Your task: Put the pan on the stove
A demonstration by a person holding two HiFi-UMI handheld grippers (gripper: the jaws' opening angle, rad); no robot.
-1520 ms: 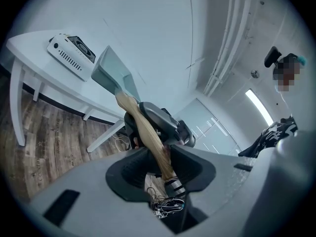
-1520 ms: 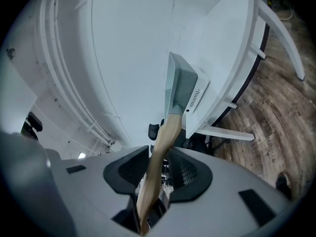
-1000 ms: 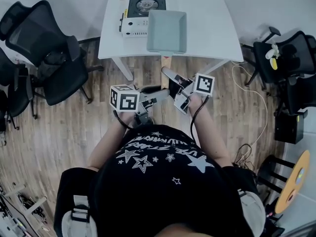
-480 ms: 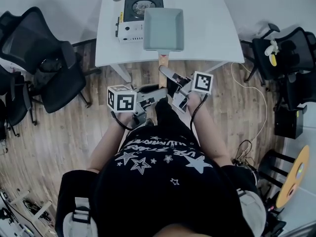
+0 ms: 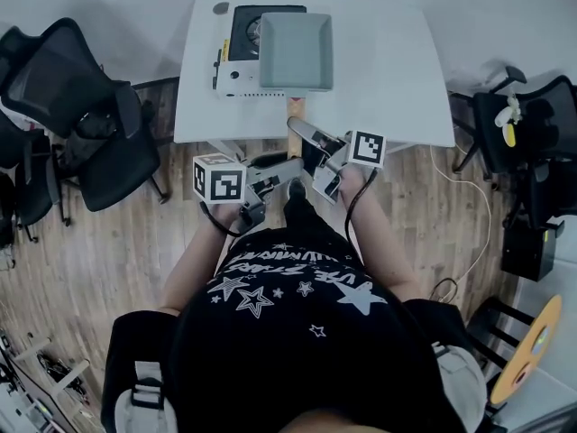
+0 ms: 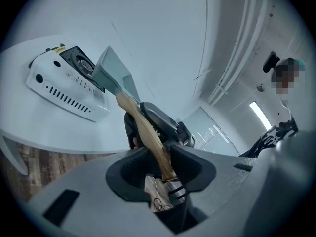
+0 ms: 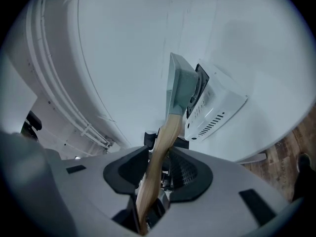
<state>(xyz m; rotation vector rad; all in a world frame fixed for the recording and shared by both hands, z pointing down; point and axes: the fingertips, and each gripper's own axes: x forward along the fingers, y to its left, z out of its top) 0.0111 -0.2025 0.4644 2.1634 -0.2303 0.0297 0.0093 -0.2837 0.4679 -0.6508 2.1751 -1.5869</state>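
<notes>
The square grey-green pan [image 5: 296, 50] hangs over the white table [image 5: 388, 70], and in the head view it covers the right part of the white portable stove [image 5: 236, 57]. Its wooden handle [image 5: 295, 108] points back toward me. Both grippers are shut on that handle: my left gripper [image 5: 290, 166] holds it near the end and my right gripper [image 5: 311, 141] a little further up. In the left gripper view the handle [image 6: 143, 127] runs from the jaws up to the pan [image 6: 111, 73], with the stove [image 6: 64, 83] behind it. In the right gripper view the handle [image 7: 163, 142] rises to the pan [image 7: 178, 90] beside the stove [image 7: 212, 107].
Black office chairs stand left [image 5: 81, 106] and right [image 5: 523, 124] of the table. A cable [image 5: 455, 188] trails over the wooden floor at the right. A small round thing [image 5: 222, 8] lies at the table's far left corner.
The pan has travelled further from me and leftward, from beside the stove to over its right part. Both grippers followed with the handle.
</notes>
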